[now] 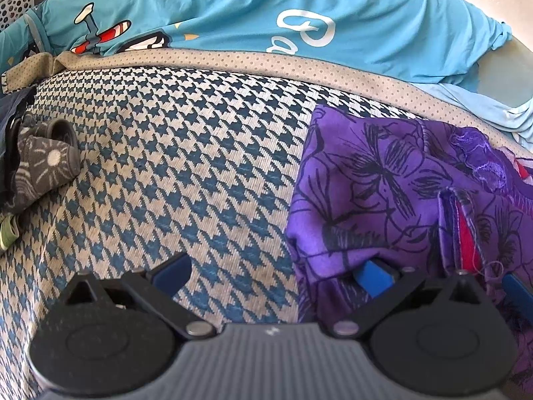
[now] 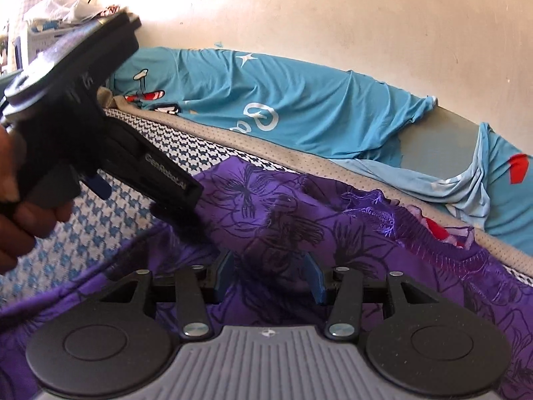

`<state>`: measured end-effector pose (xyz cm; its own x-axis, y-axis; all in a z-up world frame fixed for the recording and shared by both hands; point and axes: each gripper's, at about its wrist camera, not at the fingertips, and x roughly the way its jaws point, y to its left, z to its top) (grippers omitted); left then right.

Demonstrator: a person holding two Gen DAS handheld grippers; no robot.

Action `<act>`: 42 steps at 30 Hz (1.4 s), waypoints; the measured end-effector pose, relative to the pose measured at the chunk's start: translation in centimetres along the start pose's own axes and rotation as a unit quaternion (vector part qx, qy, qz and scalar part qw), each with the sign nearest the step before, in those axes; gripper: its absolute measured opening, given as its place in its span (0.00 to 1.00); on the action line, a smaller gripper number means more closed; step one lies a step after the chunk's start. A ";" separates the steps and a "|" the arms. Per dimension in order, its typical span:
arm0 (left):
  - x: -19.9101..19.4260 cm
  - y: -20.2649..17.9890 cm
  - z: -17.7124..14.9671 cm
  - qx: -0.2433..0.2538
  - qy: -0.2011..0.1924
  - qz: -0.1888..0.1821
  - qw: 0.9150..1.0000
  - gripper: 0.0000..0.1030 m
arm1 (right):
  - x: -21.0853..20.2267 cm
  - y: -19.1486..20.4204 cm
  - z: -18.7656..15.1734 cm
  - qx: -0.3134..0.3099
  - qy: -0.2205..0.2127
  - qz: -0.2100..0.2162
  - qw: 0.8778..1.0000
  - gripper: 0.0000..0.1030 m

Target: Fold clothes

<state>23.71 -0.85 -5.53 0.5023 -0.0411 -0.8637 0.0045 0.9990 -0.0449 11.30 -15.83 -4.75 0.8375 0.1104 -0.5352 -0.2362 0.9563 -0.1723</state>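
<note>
A purple garment (image 1: 383,183) with black flower outlines lies crumpled on the houndstooth bed cover (image 1: 166,166). My left gripper (image 1: 273,276) stands wide open at the garment's left edge. Its right finger (image 1: 373,275) is tucked under the purple hem and its left finger is over bare cover. In the right wrist view the purple garment (image 2: 333,226) fills the foreground. My right gripper (image 2: 270,278) has its fingers drawn part way in, with a bunch of purple cloth pinched between them. A hand (image 2: 20,220) holds the left tool's black housing (image 2: 110,140) above the garment's left side.
A turquoise printed T-shirt (image 1: 233,6) lies along the far bed edge against the wall, with a pale blue garment (image 1: 483,106) to its right. A dark patterned cloth roll (image 1: 43,163) sits at the left. A perforated basket (image 1: 16,0) is at the far left corner.
</note>
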 end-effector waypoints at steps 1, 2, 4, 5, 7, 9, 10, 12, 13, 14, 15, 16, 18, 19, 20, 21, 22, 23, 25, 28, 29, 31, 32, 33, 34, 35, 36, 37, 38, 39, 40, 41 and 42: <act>0.1 0.0 0.0 0.000 0.001 0.001 1.000 1.00 | 0.2 0.0 -0.1 -0.003 0.001 -0.003 1.000 0.44; 0.1 0.0 0.0 -0.001 0.002 0.002 1.000 1.00 | 0.3 0.0 -0.1 -0.005 0.001 -0.005 1.000 0.44; 0.1 0.0 -0.1 -0.002 0.002 0.001 1.000 1.00 | 0.7 -0.1 -0.2 -0.011 0.003 -0.010 1.000 0.27; 0.1 0.1 -0.1 -0.002 0.002 0.001 1.000 1.00 | 0.8 -0.1 -0.2 -0.009 0.004 -0.010 1.000 0.20; -0.1 0.2 0.0 -0.003 -0.001 0.002 1.000 1.00 | 0.8 -0.1 0.0 -0.001 0.002 -0.010 1.000 0.08; -0.2 0.3 0.1 -0.006 -0.004 0.003 1.000 1.00 | 0.7 -0.2 0.4 0.011 -0.003 -0.011 1.000 0.07; -0.2 0.4 0.1 -0.008 -0.004 0.004 1.000 1.00 | 0.5 -0.4 0.8 0.025 -0.009 -0.011 1.000 0.07; -0.3 0.6 0.2 -0.011 -0.007 0.004 1.000 1.00 | 0.5 -0.5 1.3 0.052 -0.019 -0.004 0.998 0.07; -0.4 0.7 0.3 -0.013 -0.009 0.005 1.000 1.00 | 0.6 -0.6 1.5 0.065 -0.024 -0.001 0.998 0.07; -0.5 0.8 0.4 -0.014 -0.011 0.005 1.000 1.00 | 0.6 -0.7 1.8 0.077 -0.029 0.003 0.997 0.07; -0.6 0.9 0.4 -0.016 -0.013 0.005 1.000 1.00 | 0.6 -0.7 2.0 0.090 -0.034 0.006 0.995 0.07; -0.6 0.9 0.5 -0.017 -0.016 0.006 1.000 1.00 | 0.6 -0.8 2.3 0.103 -0.038 0.010 0.994 0.07; -0.8 1.1 0.7 -0.021 -0.022 0.009 1.000 1.00 | 0.6 -1.0 2.8 0.129 -0.048 0.017 0.990 0.07; -0.9 1.2 0.8 -0.022 -0.025 0.011 0.999 1.00 | 0.7 -1.0 3.0 0.142 -0.053 0.020 0.988 0.07; -0.9 1.3 0.9 -0.024 -0.030 0.015 0.999 1.00 | 0.7 -1.1 3.3 0.155 -0.058 0.024 0.986 0.07; -1.0 1.4 1.0 -0.024 -0.032 0.018 0.999 1.00 | 0.7 -1.2 3.6 0.167 -0.062 0.027 0.984 0.07; -1.1 1.5 1.1 -0.025 -0.033 0.020 0.999 1.00 | 1.2 -0.9 3.5 0.168 -0.053 0.032 0.984 0.07; -1.1 1.5 1.1 -0.025 -0.035 0.021 0.999 1.00 | 1.7 -0.5 3.4 0.167 -0.042 0.037 0.984 0.07; -1.1 1.6 1.2 -0.025 -0.034 0.023 0.999 1.00 | 2.8 0.2 3.1 0.166 -0.021 0.048 0.985 0.07; -0.9 1.5 1.1 -0.022 -0.025 0.021 0.999 1.00 | 4.6 1.2 2.2 0.161 0.024 0.042 0.986 0.13; -0.9 1.5 1.0 -0.022 -0.024 0.022 0.999 1.00 | 4.7 1.5 2.1 0.157 0.029 0.040 0.986 0.13; -0.9 1.5 1.1 -0.022 -0.027 0.025 0.999 1.00 | 5.0 2.0 2.0 0.148 0.037 0.033 0.988 0.18; -0.9 1.6 1.1 -0.022 -0.028 0.026 0.999 1.00 | 4.7 1.8 2.2 0.154 0.035 0.035 0.987 0.19; -1.0 1.6 1.0 -0.022 -0.028 0.027 0.999 1.00 | 4.4 1.7 2.4 0.161 0.033 0.037 0.986 0.22; -1.1 1.7 1.0 -0.023 -0.029 0.027 0.999 1.00 | 4.1 1.5 2.6 0.168 0.030 0.040 0.985 0.28; -1.1 1.7 1.0 -0.023 -0.029 0.027 0.999 1.00 | 3.8 1.2 2.7 0.179 0.027 0.041 0.983 0.31; -1.2 1.8 1.0 -0.023 -0.030 0.028 0.999 1.00 | 3.3 1.0 2.8 0.188 0.022 0.039 0.981 0.37; -1.3 1.8 1.0 -0.023 -0.031 0.028 0.999 1.00 | 2.9 0.8 2.9 0.196 0.018 0.036 0.980 0.40; -1.4 1.8 0.9 -0.023 -0.034 0.029 0.999 1.00 | 2.3 0.7 3.0 0.201 0.014 0.032 0.979 0.41; -1.5 1.9 0.9 -0.022 -0.036 0.031 0.999 1.00 | 1.8 0.6 3.0 0.206 0.010 0.027 0.978 0.42; -1.6 1.9 0.9 -0.021 -0.039 0.032 0.999 1.00 | 1.2 0.4 2.9 0.214 0.008 0.020 0.977 0.43; -1.7 1.9 0.9 -0.020 -0.041 0.033 0.998 1.00 | 0.5 0.3 2.8 0.225 0.009 0.014 0.974 0.45; -1.8 1.9 0.8 -0.018 -0.043 0.035 0.998 1.00 | -0.2 0.2 2.6 0.237 0.011 0.007 0.971 0.48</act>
<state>23.51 1.10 -3.66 0.5731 0.0315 -0.8189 -0.0634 0.9980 -0.0060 12.38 -14.96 -2.54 0.8244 0.1231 -0.5525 0.0105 0.9726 0.2323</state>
